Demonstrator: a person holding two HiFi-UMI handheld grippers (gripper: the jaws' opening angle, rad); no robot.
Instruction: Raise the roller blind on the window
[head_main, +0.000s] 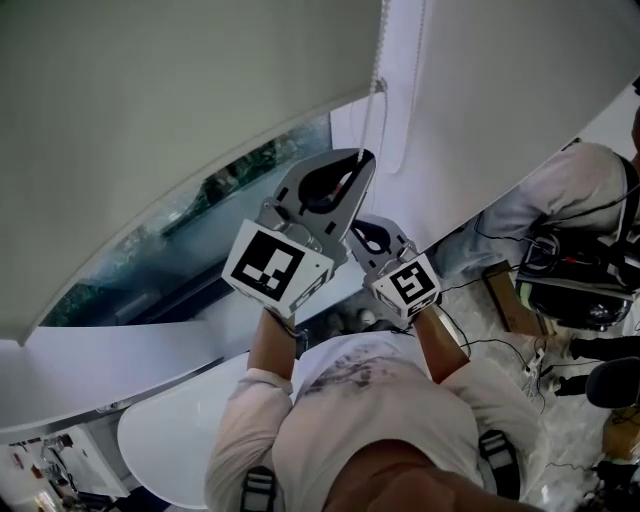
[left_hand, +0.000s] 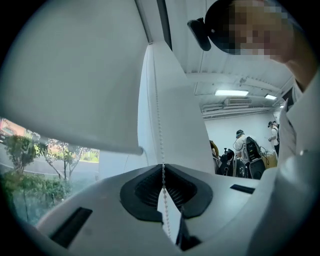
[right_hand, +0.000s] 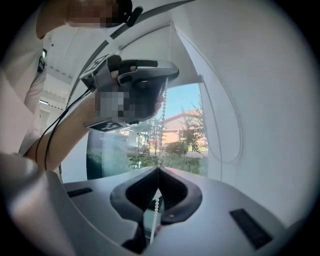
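The pale roller blind (head_main: 150, 130) covers the upper part of the window (head_main: 215, 225); its bottom edge also shows in the left gripper view (left_hand: 75, 142). A white bead chain (head_main: 377, 100) hangs beside it. My left gripper (head_main: 360, 162) is shut on the chain, which runs straight up from the closed tips (left_hand: 163, 166). Just below it, my right gripper (head_main: 360, 235) is shut on the same chain (right_hand: 161, 120), its tips (right_hand: 158, 169) meeting on the beads. In the right gripper view the left gripper (right_hand: 165, 79) sits higher on the chain.
The chain's other strand loops down the white frame (right_hand: 232, 125). A white sill (head_main: 120, 375) runs under the window and a round white table (head_main: 170, 440) stands below. At right sits a person (head_main: 560, 190) with cabled gear (head_main: 570, 275); more people (left_hand: 240, 142) stand farther back.
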